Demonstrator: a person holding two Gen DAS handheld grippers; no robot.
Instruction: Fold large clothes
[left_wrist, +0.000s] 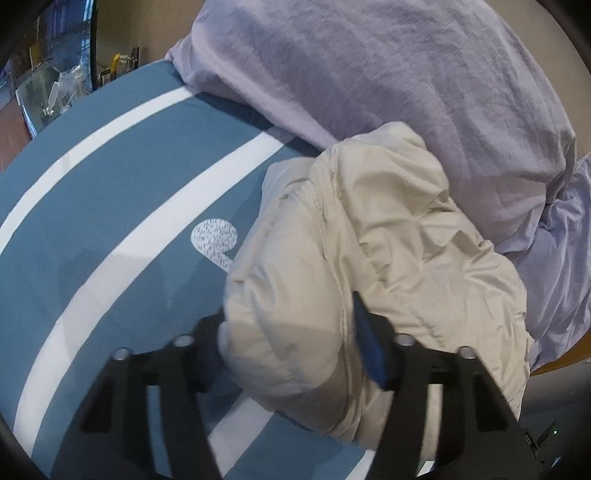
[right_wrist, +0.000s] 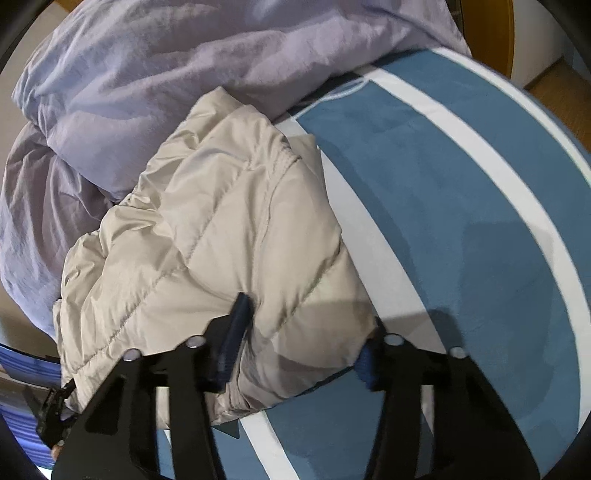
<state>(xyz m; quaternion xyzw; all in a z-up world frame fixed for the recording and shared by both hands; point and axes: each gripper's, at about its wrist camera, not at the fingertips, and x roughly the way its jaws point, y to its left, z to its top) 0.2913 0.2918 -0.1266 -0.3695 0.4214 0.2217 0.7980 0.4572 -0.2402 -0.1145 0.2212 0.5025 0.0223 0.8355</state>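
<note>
A cream puffy jacket (left_wrist: 354, 251) lies bunched on a blue bedsheet with white stripes (left_wrist: 110, 206). My left gripper (left_wrist: 291, 343) is open, its jaws wide apart on either side of the jacket's near bulge, with the right blue pad (left_wrist: 369, 347) against the fabric. In the right wrist view the same jacket (right_wrist: 207, 236) lies left of centre. My right gripper (right_wrist: 303, 343) is open too, its jaws straddling the jacket's near corner, with the left blue pad (right_wrist: 236, 332) pressed into the fabric.
A rumpled lavender duvet (left_wrist: 388, 74) is heaped behind the jacket and also shows in the right wrist view (right_wrist: 155, 59). A glass table with clutter (left_wrist: 48, 88) stands beyond the bed's far left. The wooden bed frame (right_wrist: 495, 33) borders the far side.
</note>
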